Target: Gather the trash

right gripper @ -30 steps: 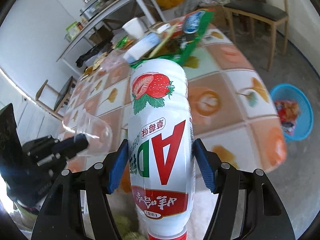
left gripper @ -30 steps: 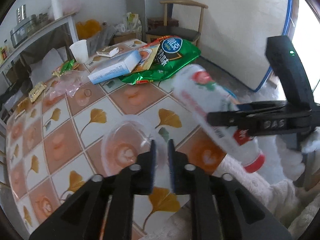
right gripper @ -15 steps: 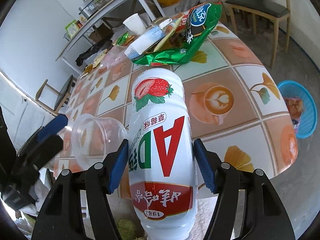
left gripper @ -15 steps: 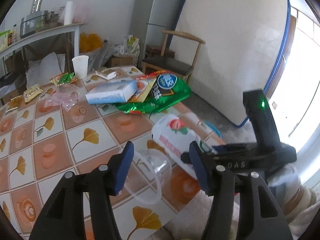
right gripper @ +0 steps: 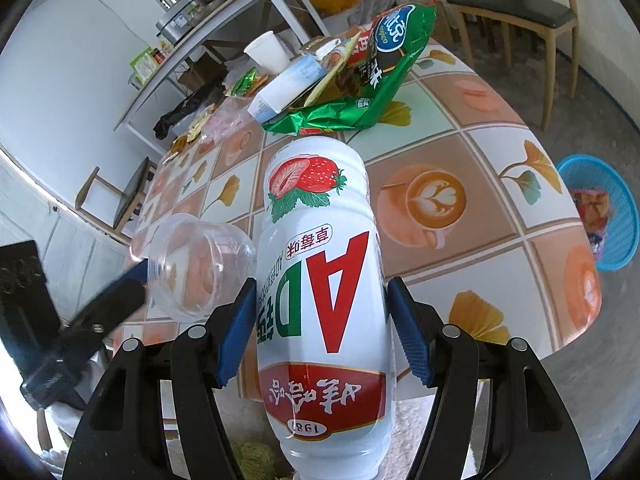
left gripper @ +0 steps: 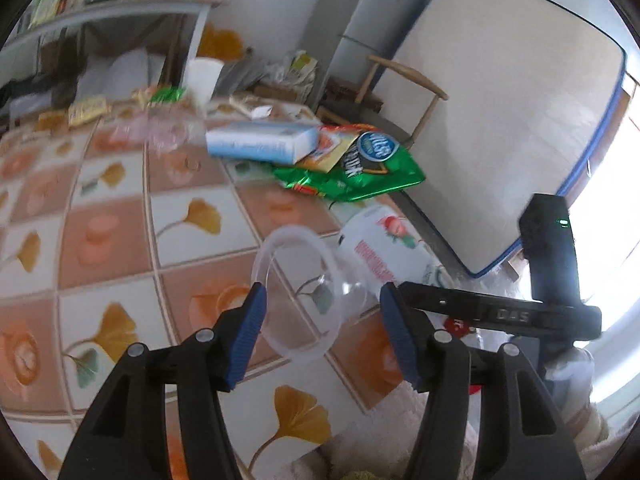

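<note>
My right gripper (right gripper: 320, 332) is shut on a white strawberry AD milk bottle (right gripper: 320, 288), held base forward above the near table edge; the bottle also shows in the left wrist view (left gripper: 380, 248). My left gripper (left gripper: 320, 324) stands wide open. A clear plastic cup (left gripper: 304, 292) sits between its blue pads, tilted with its mouth toward the camera. It touches the left pad; whether the right pad touches is unclear. The cup (right gripper: 196, 268) lies just left of the bottle in the right wrist view.
A round table (right gripper: 472, 152) with a ginkgo-and-coffee tile cloth carries a green snack bag (right gripper: 376, 64), a white-blue box (left gripper: 264, 144), a paper cup (right gripper: 266, 54) and small wrappers. A blue basket (right gripper: 608, 216) with trash stands on the floor, right. A wooden chair (right gripper: 516, 4) stands behind.
My left gripper opened from shut to wide; the clear cup, seen beyond the shut fingertips earlier, now sits between its pads, and the view has tilted. The right gripper still holds the bottle.
</note>
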### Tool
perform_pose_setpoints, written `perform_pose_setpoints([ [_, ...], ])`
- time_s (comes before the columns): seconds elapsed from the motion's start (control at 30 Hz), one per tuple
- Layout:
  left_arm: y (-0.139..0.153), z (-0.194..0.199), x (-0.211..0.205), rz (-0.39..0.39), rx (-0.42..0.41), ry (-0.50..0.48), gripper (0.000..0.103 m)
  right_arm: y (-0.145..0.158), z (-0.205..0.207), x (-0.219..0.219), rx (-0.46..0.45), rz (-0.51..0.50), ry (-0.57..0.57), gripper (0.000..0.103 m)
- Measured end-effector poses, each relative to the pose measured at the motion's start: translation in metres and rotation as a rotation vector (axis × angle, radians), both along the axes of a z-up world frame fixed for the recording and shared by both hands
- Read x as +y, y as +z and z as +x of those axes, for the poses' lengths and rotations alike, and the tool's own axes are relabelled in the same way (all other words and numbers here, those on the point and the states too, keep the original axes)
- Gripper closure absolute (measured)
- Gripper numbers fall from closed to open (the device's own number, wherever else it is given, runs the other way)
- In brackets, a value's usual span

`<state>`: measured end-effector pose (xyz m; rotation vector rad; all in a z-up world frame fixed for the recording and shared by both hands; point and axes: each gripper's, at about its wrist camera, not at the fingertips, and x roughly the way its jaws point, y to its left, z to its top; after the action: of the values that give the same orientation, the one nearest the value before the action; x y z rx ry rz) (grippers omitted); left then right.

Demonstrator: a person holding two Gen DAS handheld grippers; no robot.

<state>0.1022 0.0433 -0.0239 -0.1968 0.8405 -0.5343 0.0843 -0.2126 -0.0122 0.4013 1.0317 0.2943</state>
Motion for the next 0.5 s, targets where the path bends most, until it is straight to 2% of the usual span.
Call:
perform_pose_setpoints([
  [0.1, -0.009, 0.007, -0.004, -0.010, 0.019, 0.008, 0.047, 0.000, 0.000, -0.003, 0.010, 0.017, -0.010, 0.042],
  [0.2, -0.012, 0.013, -0.009, -0.013, 0.022, 0.005, 0.057, -0.001, 0.000, -0.007, 0.021, 0.045, -0.021, 0.041],
  [0.37, -0.009, 0.019, -0.014, -0.009, 0.008, 0.018, 0.082, -0.003, 0.000, -0.013, 0.034, 0.079, -0.026, 0.041],
  [0.5, -0.005, 0.016, -0.018, 0.016, -0.010, 0.027, 0.096, -0.001, -0.001, -0.011, 0.029, 0.071, -0.020, 0.042],
])
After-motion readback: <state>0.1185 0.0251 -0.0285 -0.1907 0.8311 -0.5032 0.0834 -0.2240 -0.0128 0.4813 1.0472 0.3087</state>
